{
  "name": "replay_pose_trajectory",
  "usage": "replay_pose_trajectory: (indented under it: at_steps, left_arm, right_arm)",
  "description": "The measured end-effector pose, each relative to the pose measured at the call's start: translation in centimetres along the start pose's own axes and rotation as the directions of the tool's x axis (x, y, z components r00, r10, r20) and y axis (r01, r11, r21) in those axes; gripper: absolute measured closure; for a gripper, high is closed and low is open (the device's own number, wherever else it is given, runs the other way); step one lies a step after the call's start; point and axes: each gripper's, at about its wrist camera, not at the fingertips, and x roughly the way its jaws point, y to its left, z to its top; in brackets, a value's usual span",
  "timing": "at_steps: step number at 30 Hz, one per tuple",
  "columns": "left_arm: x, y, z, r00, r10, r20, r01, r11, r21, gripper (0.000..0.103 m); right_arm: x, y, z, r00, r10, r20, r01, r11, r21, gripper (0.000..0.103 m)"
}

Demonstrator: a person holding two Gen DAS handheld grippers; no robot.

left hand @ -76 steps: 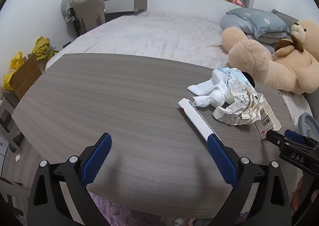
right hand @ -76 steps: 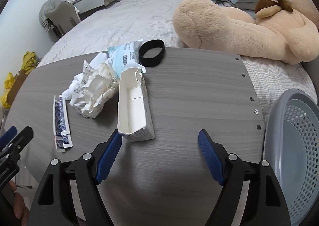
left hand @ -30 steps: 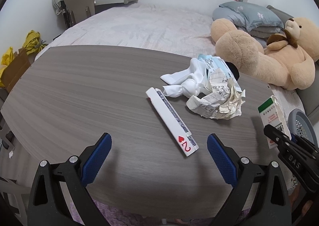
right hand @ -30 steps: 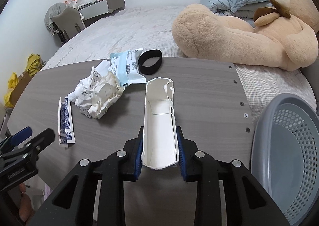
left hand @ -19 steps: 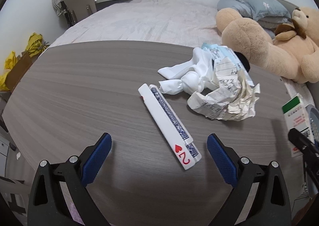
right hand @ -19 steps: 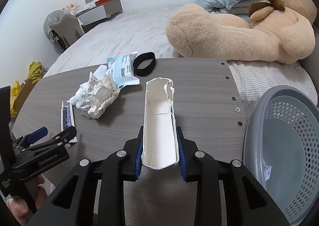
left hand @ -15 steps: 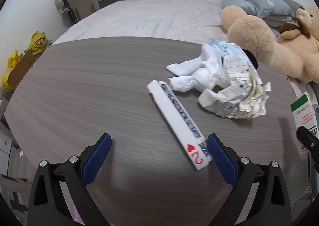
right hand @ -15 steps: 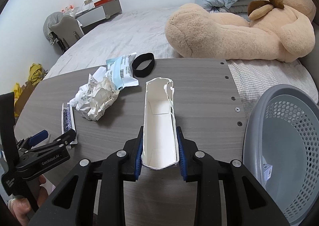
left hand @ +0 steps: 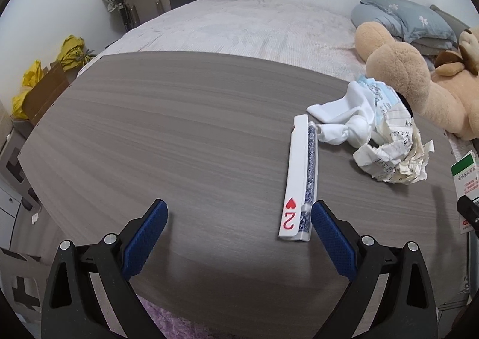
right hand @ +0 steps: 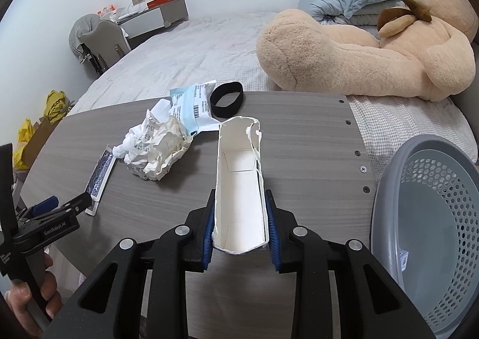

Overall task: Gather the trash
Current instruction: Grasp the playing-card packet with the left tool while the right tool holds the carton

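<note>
- Grey perforated plastic basket (right hand: 431,219) sits beside the grey wood-grain table (right hand: 299,141); only the right view shows it.
- My right hand-held gripper (right hand: 239,231) clamps the torn white cardboard carton (right hand: 239,177); its thin walls could buckle and slip.
- My left hand-held gripper (left hand: 239,237) gapes wide beside the playing cards (left hand: 299,177); flat cards risk sliding away.

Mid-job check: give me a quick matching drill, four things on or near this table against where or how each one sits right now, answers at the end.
Things:
1. torn white carton
2. playing cards
3. black band
4. grey basket

States:
A. at the table's far edge, beside the blue-and-white packet
B. past the table's right end, nearly empty
C. clamped in the right gripper
D. lying flat just ahead of the open left gripper

Pairs: 1-C, 2-D, 3-A, 4-B
</note>
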Motion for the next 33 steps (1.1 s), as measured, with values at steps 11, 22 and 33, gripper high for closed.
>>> replay_pose_trajectory:
  at_steps: [11,22,33]
  left_arm:
    - [1.7,-2.0,1.6,0.999,-0.051,-0.001,0.051,0.997,0.058,0.015]
    - [1.9,-3.0,1.6,0.997,-0.073,-0.011,0.073,0.992,0.103,0.044]
    - [1.0,-2.4,1.1,0.991,-0.128,-0.026,0.13,0.988,0.084,0.081]
  right_arm:
    - [0.2,0.4,0.2,1.0,-0.01,-0.006,0.01,1.0,-0.01,0.074]
    - [0.4,0.6,0.2,1.0,-0.005,-0.009,0.005,1.0,-0.014,0.074]
    - [-0.2,0.6,0.3,1.0,-0.003,0.004,0.003,1.0,-0.014,0.074]
